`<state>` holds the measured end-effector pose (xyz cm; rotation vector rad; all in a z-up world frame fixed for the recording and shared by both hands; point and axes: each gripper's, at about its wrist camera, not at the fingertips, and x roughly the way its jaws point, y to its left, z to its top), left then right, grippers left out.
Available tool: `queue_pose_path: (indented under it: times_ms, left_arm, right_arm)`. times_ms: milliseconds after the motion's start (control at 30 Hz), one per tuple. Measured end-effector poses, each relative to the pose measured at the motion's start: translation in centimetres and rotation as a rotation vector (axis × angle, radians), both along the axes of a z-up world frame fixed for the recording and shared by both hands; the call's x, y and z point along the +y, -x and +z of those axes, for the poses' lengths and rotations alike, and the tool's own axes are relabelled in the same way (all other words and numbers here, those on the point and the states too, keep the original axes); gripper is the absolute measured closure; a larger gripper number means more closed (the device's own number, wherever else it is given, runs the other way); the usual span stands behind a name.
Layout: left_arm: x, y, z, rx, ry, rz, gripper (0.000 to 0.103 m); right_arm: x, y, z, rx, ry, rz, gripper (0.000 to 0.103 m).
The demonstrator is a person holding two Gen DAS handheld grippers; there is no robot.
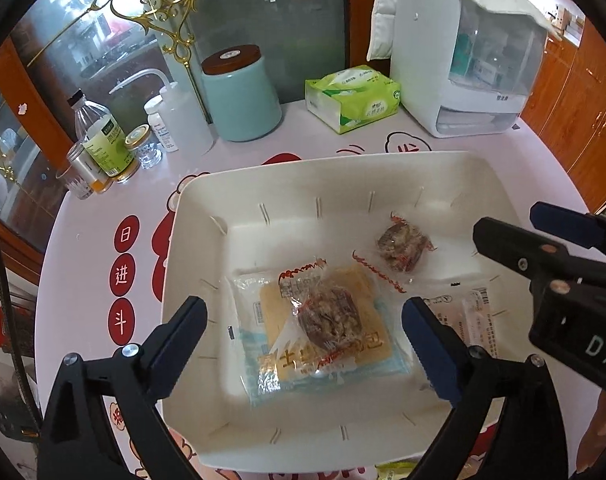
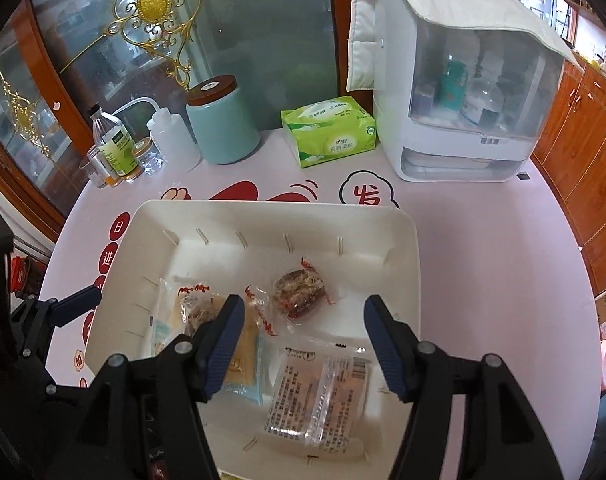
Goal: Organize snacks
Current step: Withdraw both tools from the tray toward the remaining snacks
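Only right wrist shows whole clear packet [image 2: 319,400].

Both fisheye views look steeply down from close above the white tray [image 1: 303,184], facing 12 o'clock toward the cabinet glass. The left view sits over the tray's 7 o'clock part, the right over 5 o'clock. They share the tray [image 2: 263,216] and the bench's [image 2: 483,248] far clutter.

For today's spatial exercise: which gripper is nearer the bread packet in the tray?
Left. The left gripper hangs open directly over the bread packet, fingers straddling it. The right gripper is open over the clear packet beside it, further right in the tray.
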<state>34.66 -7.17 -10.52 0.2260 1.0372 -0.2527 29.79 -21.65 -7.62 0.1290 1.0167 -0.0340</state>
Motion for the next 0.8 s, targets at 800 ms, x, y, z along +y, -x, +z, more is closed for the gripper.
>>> queue_pose_path:
  times_ms: [800]
  left_arm:
    - [1.3, 9.7, 7.0, -0.129, 0.046, 0.016, 0.005]
  right_arm:
    - [1.8, 9.2, 6.6, -0.115, -0.005, 0.102, 0.04]
